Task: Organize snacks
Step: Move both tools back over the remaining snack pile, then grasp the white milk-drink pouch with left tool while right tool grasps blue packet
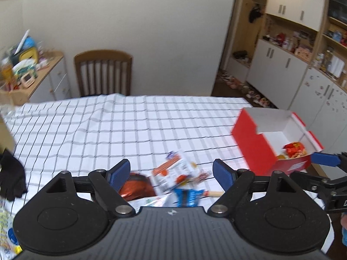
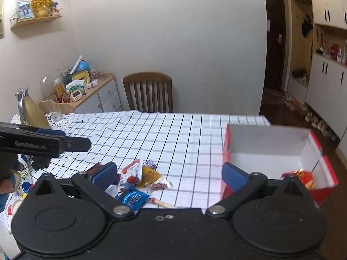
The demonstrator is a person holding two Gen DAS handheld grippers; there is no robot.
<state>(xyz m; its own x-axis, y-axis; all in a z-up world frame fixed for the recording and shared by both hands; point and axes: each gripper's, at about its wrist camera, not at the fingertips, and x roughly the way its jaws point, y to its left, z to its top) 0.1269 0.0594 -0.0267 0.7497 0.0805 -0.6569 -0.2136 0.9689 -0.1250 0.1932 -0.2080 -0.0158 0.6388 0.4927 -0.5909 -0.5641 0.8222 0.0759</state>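
Note:
A pile of snack packets lies on the checked tablecloth: a white-orange packet (image 1: 173,173), a shiny orange-brown packet (image 1: 136,187), a blue packet (image 1: 187,197) and a wooden stick. In the right wrist view I see the white-red packet (image 2: 131,173), a yellow packet (image 2: 150,176) and the blue packet (image 2: 132,199). My left gripper (image 1: 171,173) is open and empty above the pile. My right gripper (image 2: 169,175) is open and empty between the pile and the red box (image 2: 271,138). The open red box (image 1: 251,143) holds red-orange snacks (image 1: 295,149).
A wooden chair (image 2: 149,91) stands at the table's far edge. A sideboard (image 2: 95,99) with clutter is at the left. A kettle (image 2: 30,110) and a glass (image 2: 54,108) stand at the table's left edge. A black cloth (image 1: 10,177) lies at the left. Cabinets (image 1: 303,75) line the right wall.

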